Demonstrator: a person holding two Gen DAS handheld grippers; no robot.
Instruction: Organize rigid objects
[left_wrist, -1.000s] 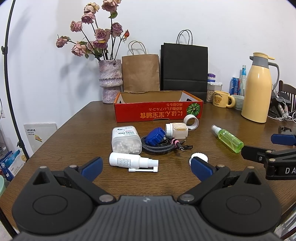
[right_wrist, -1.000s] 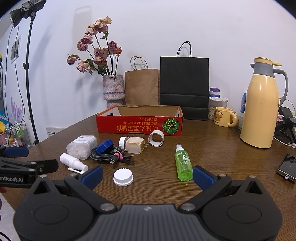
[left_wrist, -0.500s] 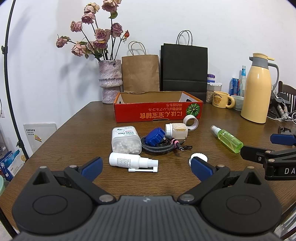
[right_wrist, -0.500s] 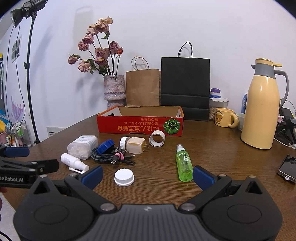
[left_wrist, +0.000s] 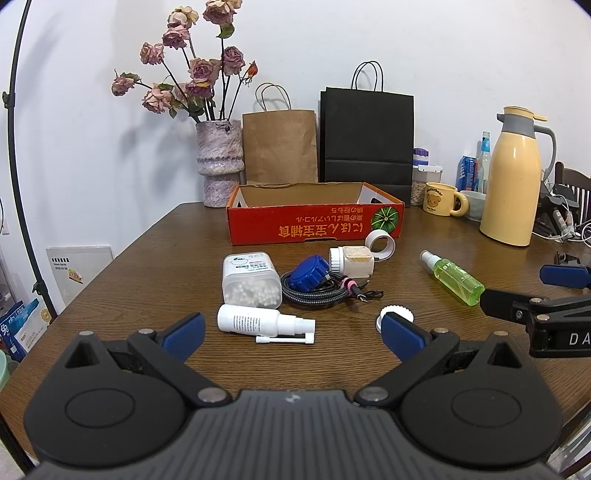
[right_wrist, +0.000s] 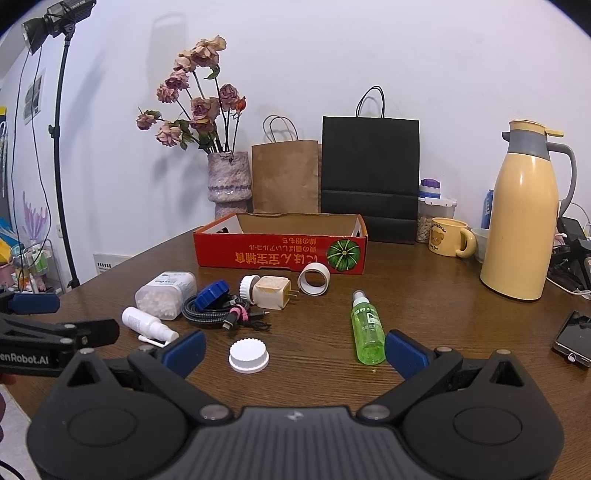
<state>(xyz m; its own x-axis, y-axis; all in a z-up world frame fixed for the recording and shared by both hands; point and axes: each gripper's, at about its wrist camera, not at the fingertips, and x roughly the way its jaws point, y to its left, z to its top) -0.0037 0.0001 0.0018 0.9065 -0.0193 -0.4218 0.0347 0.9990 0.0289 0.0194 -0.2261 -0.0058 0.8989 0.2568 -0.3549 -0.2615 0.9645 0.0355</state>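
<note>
Both tongs hang spread wide and empty above the near edge of the brown wooden table: the left tongs face a white nasal-spray bottle lying on its side, the right tongs bracket a white ribbed screw cap and a green translucent spray bottle. Beyond lie a clear tub of cotton swabs, a coiled braided cable with a blue cap, a cream charger block and a white tape ring, just before the open red cardboard box, the likely destination. A clean first grasp would close across the green bottle's body, squarely, lest it roll. The table's centre offers free passage to the box; the tall yellow thermos jug and phone crowd the right side.
</note>
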